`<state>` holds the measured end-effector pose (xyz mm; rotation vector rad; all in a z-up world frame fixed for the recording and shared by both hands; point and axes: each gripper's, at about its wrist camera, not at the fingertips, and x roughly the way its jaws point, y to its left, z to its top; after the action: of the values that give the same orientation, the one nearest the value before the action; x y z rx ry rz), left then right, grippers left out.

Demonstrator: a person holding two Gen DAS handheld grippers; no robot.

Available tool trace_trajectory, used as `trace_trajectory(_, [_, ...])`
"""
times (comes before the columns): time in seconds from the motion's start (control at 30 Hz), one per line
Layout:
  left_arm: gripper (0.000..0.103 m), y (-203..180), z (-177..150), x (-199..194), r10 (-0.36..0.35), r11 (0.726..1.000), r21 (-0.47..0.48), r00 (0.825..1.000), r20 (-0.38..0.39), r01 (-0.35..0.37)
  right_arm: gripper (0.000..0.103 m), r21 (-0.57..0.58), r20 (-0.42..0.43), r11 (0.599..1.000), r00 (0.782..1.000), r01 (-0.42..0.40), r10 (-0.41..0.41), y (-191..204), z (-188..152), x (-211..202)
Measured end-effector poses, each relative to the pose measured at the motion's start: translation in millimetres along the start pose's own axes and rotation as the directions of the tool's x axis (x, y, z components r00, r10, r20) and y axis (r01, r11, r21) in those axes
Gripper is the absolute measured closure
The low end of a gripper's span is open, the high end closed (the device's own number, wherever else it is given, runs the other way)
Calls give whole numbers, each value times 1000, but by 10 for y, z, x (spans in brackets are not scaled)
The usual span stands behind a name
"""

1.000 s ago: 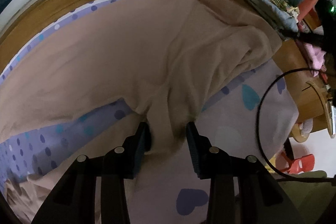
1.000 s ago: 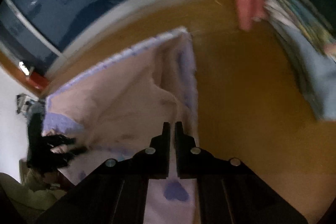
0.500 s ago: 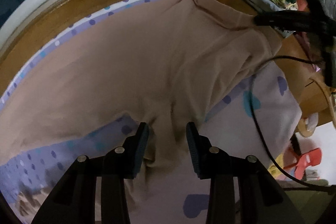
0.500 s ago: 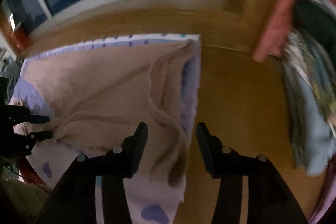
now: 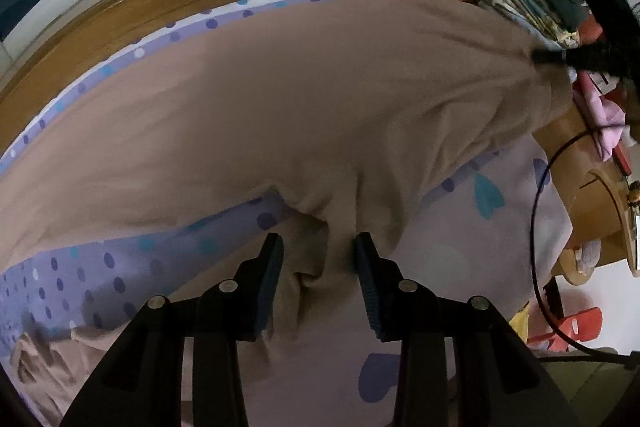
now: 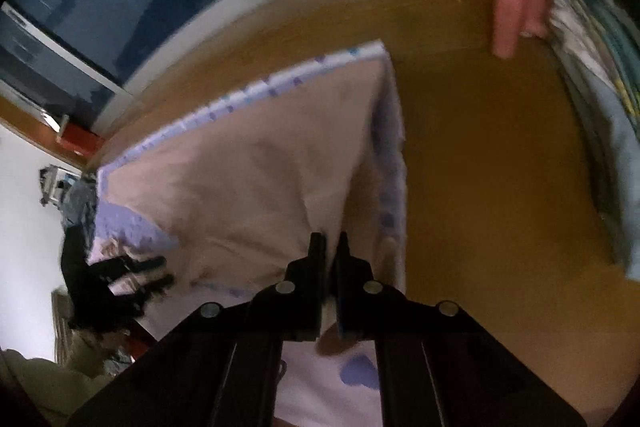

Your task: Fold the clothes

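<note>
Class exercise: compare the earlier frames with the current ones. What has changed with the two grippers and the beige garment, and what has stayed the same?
The right gripper, open half a second ago, has shut on the beige garment, drawing its edge taut. The left gripper stays open, straddling a bunched fold. The spotted sheet hasn't moved.

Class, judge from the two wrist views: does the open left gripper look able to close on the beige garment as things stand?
Probably yes. The left gripper is open, and a bunched fold of the beige garment already lies between its fingers, with nothing else in the gap. The right gripper is shut on the garment's far edge.
</note>
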<state>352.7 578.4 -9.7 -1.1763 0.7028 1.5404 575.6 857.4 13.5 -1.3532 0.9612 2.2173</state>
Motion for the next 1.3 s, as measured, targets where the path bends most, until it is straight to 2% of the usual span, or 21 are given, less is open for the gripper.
trace_trajectory(0.07, [66,-58,116,103,-4,1000,0,1000,-2,4,100,8,-52,999,998,48,-47,-44,-26,205])
trace_trajectory(0.1, [66,-225,159,268,-10,1000,5,1000,3,10,99,11,-68,998,996,58,-57,-90,-56,278])
trace_trajectory(0.17, [66,-251,270,311,-18,999,29,1000,17,17,98,11,-100,994,989,111,-109,-159,-92,445])
trace_trajectory(0.2, [66,-267,346,349,-14,999,42,1000,23,13,95,8,-113,989,983,146,-144,-171,-106,470])
trace_trajectory(0.3, [66,-390,646,503,-1,997,81,999,54,-3,90,24,-128,985,977,173,-169,-173,-63,326])
trace_trajectory(0.37, [66,-393,682,548,-11,996,87,999,48,7,87,-30,-68,972,970,234,-235,-37,4,59])
trace_trajectory(0.43, [66,-410,782,685,-23,996,89,999,32,20,76,-102,17,953,959,284,-283,148,93,-130])
trace_trajectory(0.47, [66,-429,732,710,-28,996,88,1000,13,27,66,-137,63,943,952,304,-298,252,151,-210])
trace_trajectory(0.53, [66,-468,632,762,-36,995,87,999,-22,38,62,-185,123,939,955,288,-269,423,294,-197])
trace_trajectory(0.63, [66,-518,559,789,-9,995,96,1000,-3,9,62,-256,131,938,970,235,-207,584,509,116])
trace_trajectory(0.7, [66,-524,546,783,-2,996,94,1000,-1,2,62,-273,109,938,976,214,-190,670,676,513])
trace_trajectory(0.87, [65,-508,490,771,10,998,63,1000,21,-12,63,-182,23,967,984,180,-178,476,995,1231])
trace_trajectory(0.9, [64,-506,467,761,16,998,53,999,34,-18,63,-173,51,971,986,167,-161,459,1008,1238])
trace_trajectory(1.03, [64,-503,352,724,44,999,8,994,100,-45,63,-175,53,965,981,195,-188,488,1029,1280])
trace_trajectory(1.17, [64,-501,208,560,77,997,-17,992,102,-76,63,-182,72,955,971,236,-226,642,965,1179])
trace_trajectory(1.3, [64,-412,-41,236,105,994,-40,986,127,-101,62,-214,160,955,972,204,-172,953,655,811])
